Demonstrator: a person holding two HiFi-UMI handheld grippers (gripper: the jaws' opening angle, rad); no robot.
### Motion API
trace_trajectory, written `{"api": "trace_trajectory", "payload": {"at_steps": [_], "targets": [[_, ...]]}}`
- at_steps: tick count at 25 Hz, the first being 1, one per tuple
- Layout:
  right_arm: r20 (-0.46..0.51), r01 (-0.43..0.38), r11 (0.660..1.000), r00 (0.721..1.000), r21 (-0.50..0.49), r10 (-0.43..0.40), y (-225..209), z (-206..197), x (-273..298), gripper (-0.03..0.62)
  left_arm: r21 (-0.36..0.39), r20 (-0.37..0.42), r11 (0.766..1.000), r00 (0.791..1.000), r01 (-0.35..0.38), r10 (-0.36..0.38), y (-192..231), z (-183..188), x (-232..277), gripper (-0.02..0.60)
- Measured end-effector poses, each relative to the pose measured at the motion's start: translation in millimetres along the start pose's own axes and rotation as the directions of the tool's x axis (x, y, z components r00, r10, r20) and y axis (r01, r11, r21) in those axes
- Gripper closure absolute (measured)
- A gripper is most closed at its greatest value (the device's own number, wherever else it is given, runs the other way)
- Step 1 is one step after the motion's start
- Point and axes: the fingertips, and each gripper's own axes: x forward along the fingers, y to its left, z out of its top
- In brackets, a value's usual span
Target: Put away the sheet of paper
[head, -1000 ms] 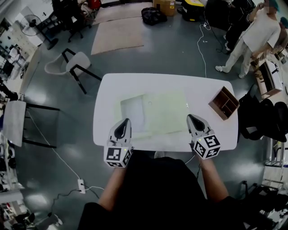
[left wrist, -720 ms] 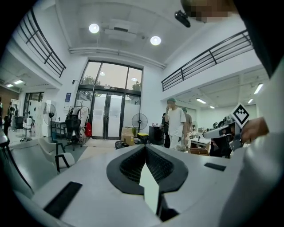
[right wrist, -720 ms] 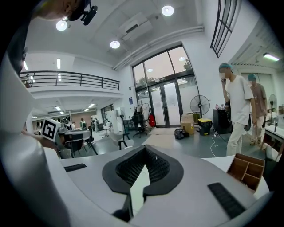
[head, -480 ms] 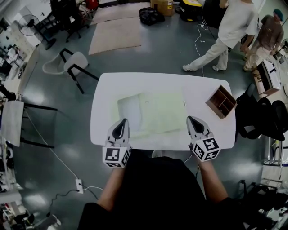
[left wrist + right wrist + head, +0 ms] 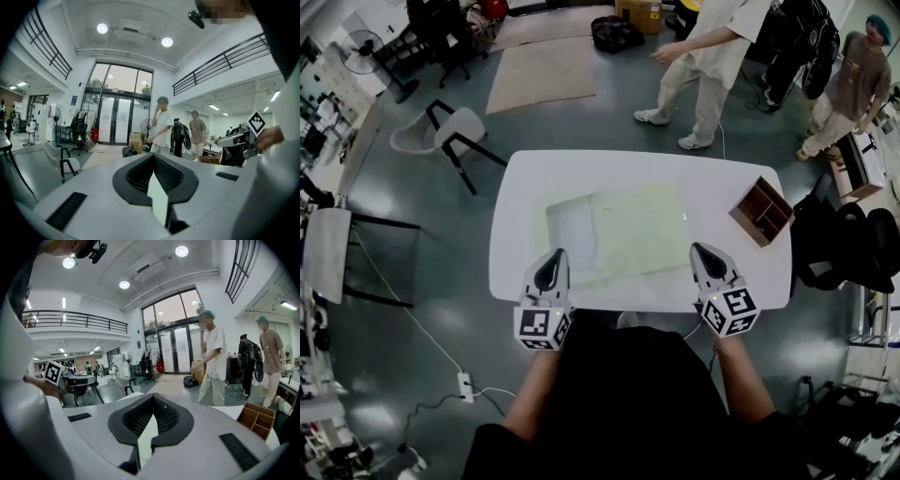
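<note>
Sitting at table [image 5: 722, 183] near edge by paper sheet [image 5: 642, 230], L claw [image 5: 555, 256] & R claw [image 5: 701, 249] both closed, empty.

Materials and finish from my side

Desk [image 5: 534, 178] white, smooth, matt. Sheet of paper [image 5: 642, 230] pale green, matt. Box [image 5: 762, 212] brown wood. Floor [image 5: 441, 309] grey, glossy. My left gripper [image 5: 153, 155] and right gripper [image 5: 152, 397]: grey matt plastic, black ribbed pads [image 5: 138, 176].

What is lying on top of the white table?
A pale green folder or sheet lies in the middle, a white sheet at its left edge, and a wooden organizer near the right end. Anything beneath the sheets is covered.
</note>
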Motion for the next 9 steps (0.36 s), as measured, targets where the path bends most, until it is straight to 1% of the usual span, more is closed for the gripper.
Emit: {"api": "trace_trajectory", "payload": {"at_steps": [9], "targets": [[-0.006, -0.005, 1.000, 1.000, 0.003, 0.005, 9, -5, -5, 0.595, 0.003, -0.030, 1.000, 1.000, 0.002, -0.002, -3, -12, -11, 0.577]]}}
